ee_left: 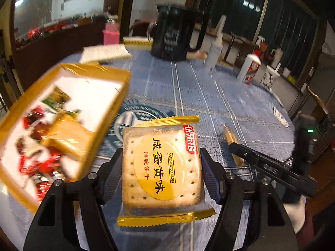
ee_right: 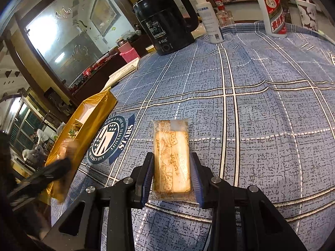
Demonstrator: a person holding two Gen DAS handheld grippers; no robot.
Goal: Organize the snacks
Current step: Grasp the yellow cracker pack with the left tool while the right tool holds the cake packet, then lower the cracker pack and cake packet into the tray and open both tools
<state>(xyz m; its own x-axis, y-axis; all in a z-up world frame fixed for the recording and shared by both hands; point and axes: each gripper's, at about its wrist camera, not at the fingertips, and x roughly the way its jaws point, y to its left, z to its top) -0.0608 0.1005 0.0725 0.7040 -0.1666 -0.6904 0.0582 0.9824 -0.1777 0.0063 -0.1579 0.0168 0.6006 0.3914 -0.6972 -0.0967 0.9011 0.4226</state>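
Two gripped snack packets above the blue checked cloth, a gold box to the left.

The biscuit packet [ee_left: 162, 168], yellow-edged, sits between the left gripper's [ee_left: 161, 175] pads, which press on both of its sides, raised off the cloth [ee_left: 199, 87]. The right gripper [ee_right: 172, 175] is narrowly closed on a slim cracker pack [ee_right: 171, 159], low over the cloth. The gold box [ee_left: 37, 129], blurred, holds red and yellow snacks at near left. Farther off stand a black kettle [ee_right: 165, 18], a white spray bottle [ee_right: 209, 18] and a white bottle with a red label [ee_right: 272, 8].
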